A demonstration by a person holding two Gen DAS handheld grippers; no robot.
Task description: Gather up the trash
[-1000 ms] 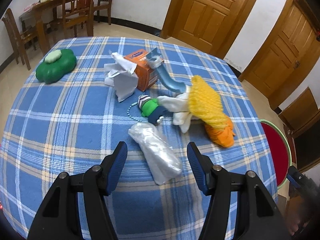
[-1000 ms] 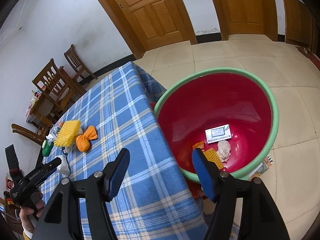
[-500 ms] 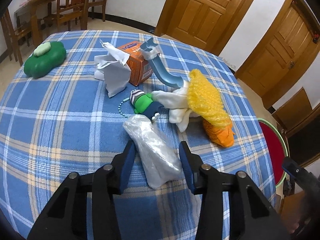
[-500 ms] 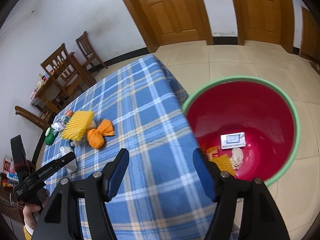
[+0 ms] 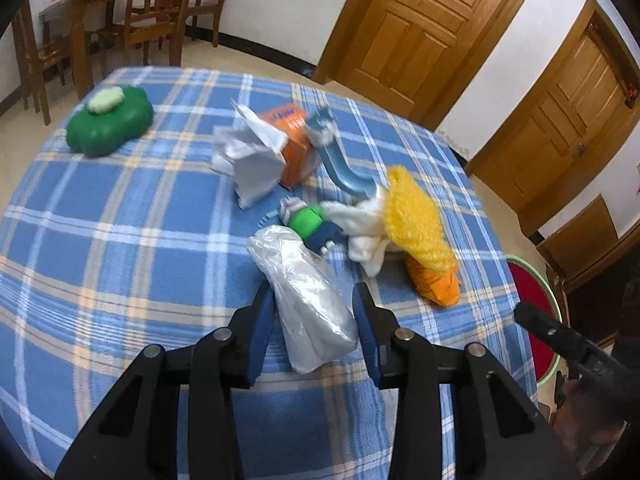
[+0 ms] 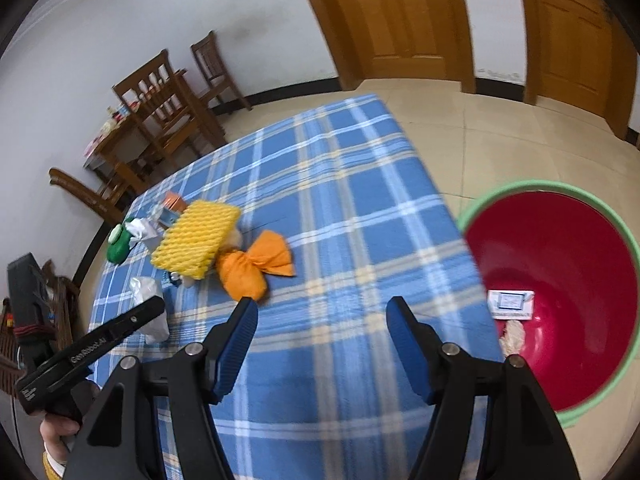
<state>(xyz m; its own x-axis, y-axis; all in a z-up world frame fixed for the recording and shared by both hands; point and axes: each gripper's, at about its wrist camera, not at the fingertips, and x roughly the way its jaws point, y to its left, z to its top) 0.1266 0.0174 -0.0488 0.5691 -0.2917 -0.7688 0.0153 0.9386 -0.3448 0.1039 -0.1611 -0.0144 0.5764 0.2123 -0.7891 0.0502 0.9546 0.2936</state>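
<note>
Blue plaid cloth is covering the counter (image 5: pixel 120 240), where the left claw (image 5: pixel 314 312), jaws just closing, is squeezing a clear plastic bag (image 5: pixel 308 292). Right claw (image 6: pixel 322 332) is hanging released above the cloth beside the red basin (image 6: pixel 560 280).

Black fingers (image 5: pixel 260 320) with blue ribbed pads, silver screws.
</note>
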